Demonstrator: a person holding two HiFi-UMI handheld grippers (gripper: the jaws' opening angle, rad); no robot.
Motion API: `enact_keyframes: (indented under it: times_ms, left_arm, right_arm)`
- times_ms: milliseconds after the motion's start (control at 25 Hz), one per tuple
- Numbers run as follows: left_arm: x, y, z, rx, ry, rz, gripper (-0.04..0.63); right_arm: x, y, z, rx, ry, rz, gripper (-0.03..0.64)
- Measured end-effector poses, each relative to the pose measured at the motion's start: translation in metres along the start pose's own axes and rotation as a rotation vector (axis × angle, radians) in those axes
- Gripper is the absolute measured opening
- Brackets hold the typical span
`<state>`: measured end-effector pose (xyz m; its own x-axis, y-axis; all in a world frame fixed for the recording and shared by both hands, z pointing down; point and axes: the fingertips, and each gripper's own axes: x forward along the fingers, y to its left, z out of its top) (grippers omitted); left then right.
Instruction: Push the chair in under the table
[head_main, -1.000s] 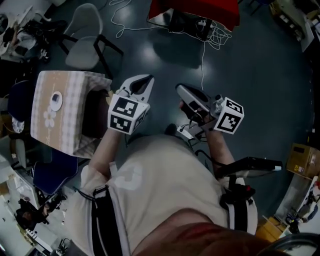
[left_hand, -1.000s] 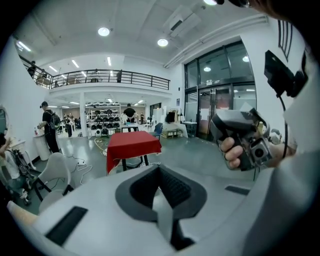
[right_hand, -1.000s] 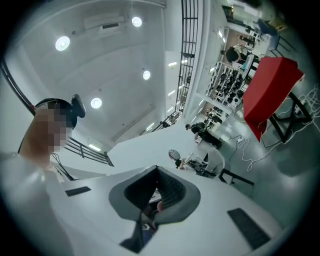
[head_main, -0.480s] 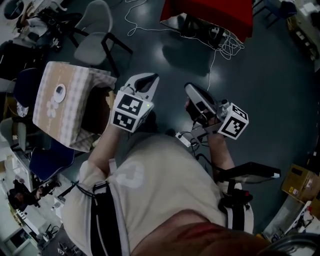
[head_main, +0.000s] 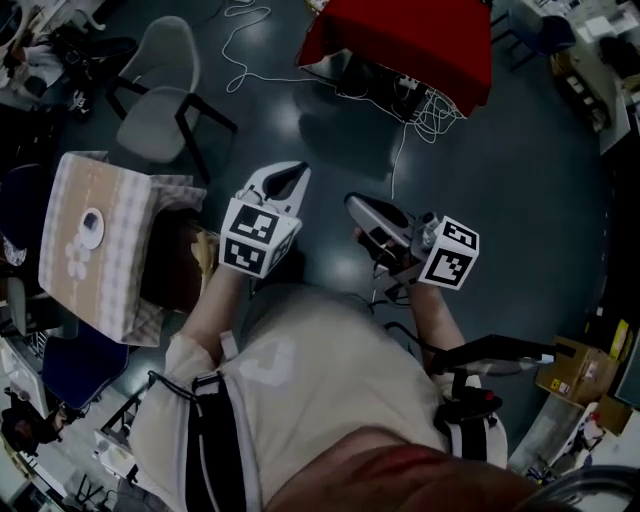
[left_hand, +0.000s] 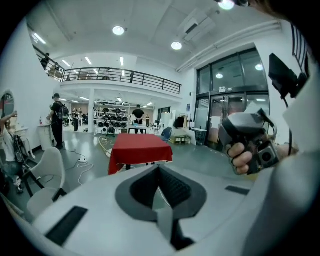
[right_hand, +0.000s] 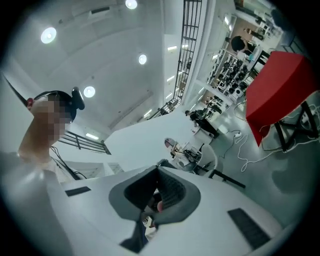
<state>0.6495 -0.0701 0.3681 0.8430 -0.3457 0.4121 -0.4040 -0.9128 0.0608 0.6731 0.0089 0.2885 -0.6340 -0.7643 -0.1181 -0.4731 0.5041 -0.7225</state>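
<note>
The left gripper and right gripper: jaws fully closed, holding nothing. The chair is probably the dark shape against the cloth-covered tabletop, at left. Square up behind it; push level and straight with both closed jaws.

The person stands with both arms bent at the elbow and the two grippers held out ahead of the chest, side by side but apart. The left gripper tips slightly downward, jaws pressed together with nothing between them. The right gripper sits roughly level, jaws likewise together and empty. Each marker cube faces upward.
</note>
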Motion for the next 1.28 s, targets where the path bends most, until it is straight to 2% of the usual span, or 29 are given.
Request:
enact_keyframes:
  times_ms: [160,360,640,760,880,1080,1280]
  left_arm:
    - [0.017,0.053,0.021,-0.045,-0.038,0.016,0.008]
    - [0.021,0.130,0.033,-0.091,-0.056,0.079,0.008]
    - [-0.010,0.206,0.052,-0.156,-0.117,0.248,0.008]
    - [-0.023,0.226,0.046,-0.193,-0.117,0.332,0.008]
    - [-0.031,0.243,0.051,-0.220,-0.128,0.413,0.008]
    - [-0.025,0.256,0.058,-0.260,-0.156,0.513,0.008]
    - [0.014,0.251,0.079,-0.279,-0.159,0.582,0.008]
  right_arm:
    - [0.049,-0.037,0.034,0.016,0.011,-0.025,0.012]
    - [0.120,-0.065,0.056,0.067,0.081,0.024,0.012]
    - [0.201,-0.072,0.062,0.088,0.248,0.133,0.012]
    - [0.226,-0.070,0.063,0.092,0.329,0.204,0.012]
    - [0.244,-0.061,0.066,0.081,0.402,0.316,0.012]
    - [0.250,-0.059,0.063,-0.030,0.542,0.484,0.012]
    - [0.224,-0.076,0.092,0.056,0.656,0.659,0.031]
